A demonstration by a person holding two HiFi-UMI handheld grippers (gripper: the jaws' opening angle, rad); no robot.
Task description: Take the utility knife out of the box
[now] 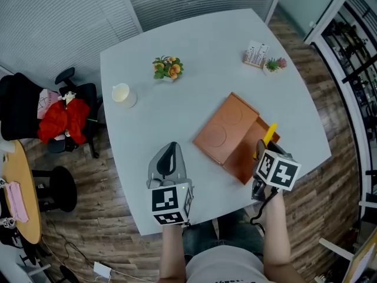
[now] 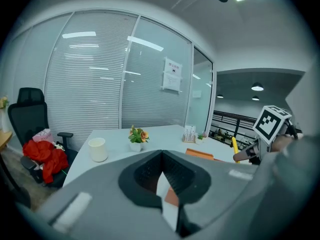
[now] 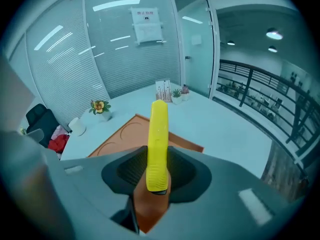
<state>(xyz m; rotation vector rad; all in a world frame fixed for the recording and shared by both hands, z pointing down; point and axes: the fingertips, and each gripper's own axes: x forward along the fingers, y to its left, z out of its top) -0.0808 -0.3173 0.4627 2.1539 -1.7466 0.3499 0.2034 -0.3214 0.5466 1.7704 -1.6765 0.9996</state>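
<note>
- The right gripper point(image 3: 158, 159) has its jaws clamped on the yellow utility knife point(image 3: 158, 134), gripping near its rear end.
- The knife's long axis runs straight ahead out of the jaws, away from the person. It sits over the open tray of the brown box point(image 1: 232, 135). Whether it is fully clear of the tray cannot be told.
- The left gripper point(image 1: 169, 158) stands well apart from the box, jaws together on nothing; the right is nearer.
- The pale desk point(image 1: 194, 52) also carries a cup point(image 1: 122, 93) and a small plant point(image 1: 168, 68), both far from the box.
- Glass partitions with blinds; wooden floor.

Overhead plus two low views; shared box point(image 1: 227, 128)
</note>
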